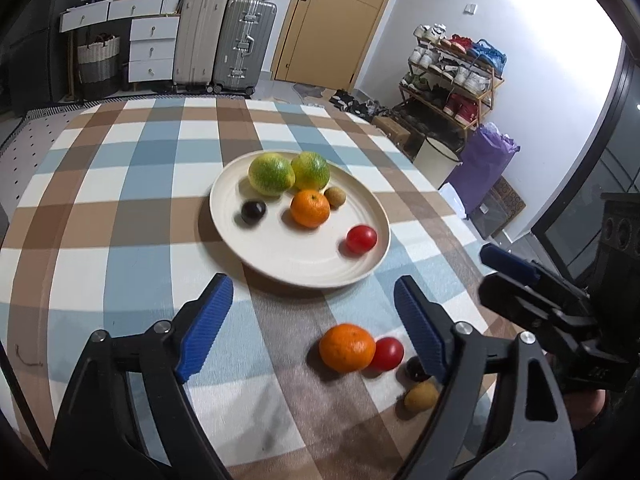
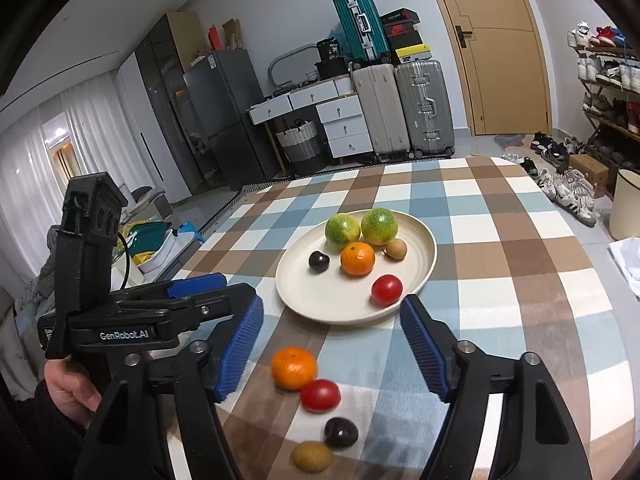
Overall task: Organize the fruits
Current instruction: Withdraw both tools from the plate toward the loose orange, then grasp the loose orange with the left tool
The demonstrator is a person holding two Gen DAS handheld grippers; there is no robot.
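Note:
A cream plate (image 1: 280, 272) (image 2: 316, 300) on the checked tablecloth holds two green citrus fruits (image 1: 271, 173), an orange (image 1: 310, 208), a brown kiwi (image 1: 335, 197), a dark plum (image 1: 253, 211) and a red tomato (image 1: 361, 239). In front of the plate, a second orange (image 1: 347, 347) (image 2: 294, 368), tomato (image 1: 387, 353) (image 2: 320, 395), plum (image 2: 341, 432) and kiwi (image 2: 312, 456) lie in a row on the cloth. My left gripper (image 1: 313, 284) is open above the cloth, nothing between its pads. My right gripper (image 2: 332, 303) hovers open over the loose row, also holding nothing.
The checked table (image 2: 520, 280) drops off at its far and right edges. Suitcases (image 1: 224, 40), white drawers and a door stand behind it, and a shoe rack (image 1: 452, 76) and a purple bag are at the right. A hand (image 2: 68, 392) holds the left gripper.

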